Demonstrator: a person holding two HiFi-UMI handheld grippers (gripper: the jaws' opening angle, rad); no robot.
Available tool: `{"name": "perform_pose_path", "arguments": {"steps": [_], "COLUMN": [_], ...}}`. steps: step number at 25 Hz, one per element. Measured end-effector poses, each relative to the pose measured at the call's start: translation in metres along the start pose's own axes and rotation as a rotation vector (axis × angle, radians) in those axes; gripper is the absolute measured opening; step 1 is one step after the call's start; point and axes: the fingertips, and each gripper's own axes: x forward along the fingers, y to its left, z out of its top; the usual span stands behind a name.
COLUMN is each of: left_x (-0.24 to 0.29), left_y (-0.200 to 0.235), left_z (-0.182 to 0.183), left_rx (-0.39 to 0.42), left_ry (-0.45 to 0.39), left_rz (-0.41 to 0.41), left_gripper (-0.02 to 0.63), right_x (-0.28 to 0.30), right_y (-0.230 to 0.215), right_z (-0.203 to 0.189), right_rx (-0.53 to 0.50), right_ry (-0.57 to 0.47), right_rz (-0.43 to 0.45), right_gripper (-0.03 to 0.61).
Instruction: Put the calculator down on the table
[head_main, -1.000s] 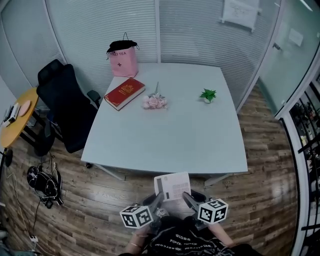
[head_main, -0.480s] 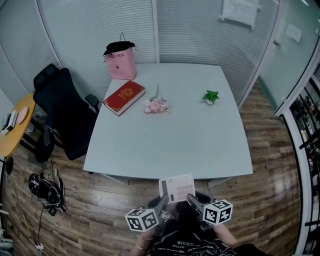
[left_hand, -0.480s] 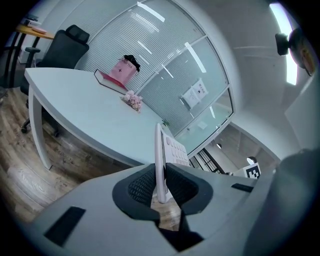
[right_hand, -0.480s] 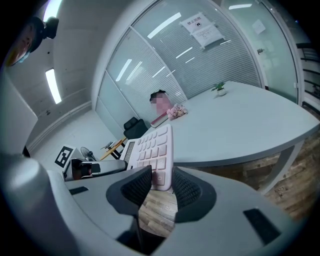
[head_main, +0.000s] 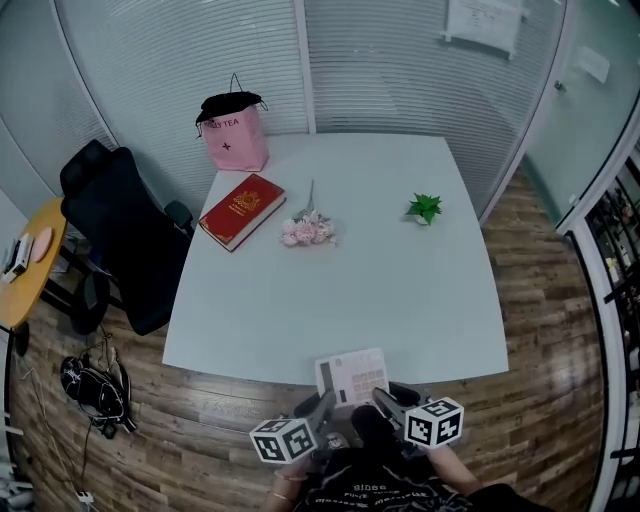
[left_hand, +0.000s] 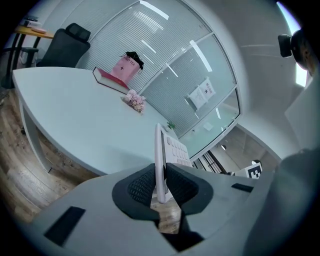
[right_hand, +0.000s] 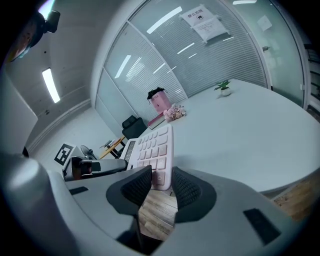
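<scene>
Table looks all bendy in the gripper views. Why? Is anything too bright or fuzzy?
Left gripper view: the wide lens bows the table edge, and the picture's corners go black. Right gripper view: same bulge, the ceiling light glares white, and the calculator looks sharp. Head view: a milder bend, the blinds curve, and nothing looks fuzzy.

An office meeting room: glass partitions (head_main: 545, 110) with blinds (head_main: 400, 70), a white table (head_main: 400, 280) and a black swivel chair (head_main: 115, 230).
</scene>
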Motion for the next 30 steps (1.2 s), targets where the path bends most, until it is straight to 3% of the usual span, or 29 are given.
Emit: {"name": "perform_pose_path", "arguments": {"steps": [9,15,25,30], "left_x": [0.064,0.103,0.158,0.181], "left_y": [-0.006,-0.007,-0.007,-0.003], "left_z": [0.062,0.099,0.150,0.169], "left_rx": [0.014,-0.034,-0.003,0.018], "left_ry": [-0.020,-0.048,-0.079,-0.028], "left_rz": [0.037,0.036,0.071,0.069], "left_gripper": [0.077,0.078,0.078,0.077], "right_x": [0.032,0.050,0.084,0.099], "right_y": [-0.042,-0.065,-0.105,-0.122], "right_z": [0.075,0.127,0.183,0.199], "right_rx": [-0.026,-0.075,-0.053,0.005], "right_ry": [-0.007,-0.010,0.022,0.032], "right_rz": [0.013,0.030,0.023,0.010], "right_gripper": [0.137,0.137,0.137,0.138]}}
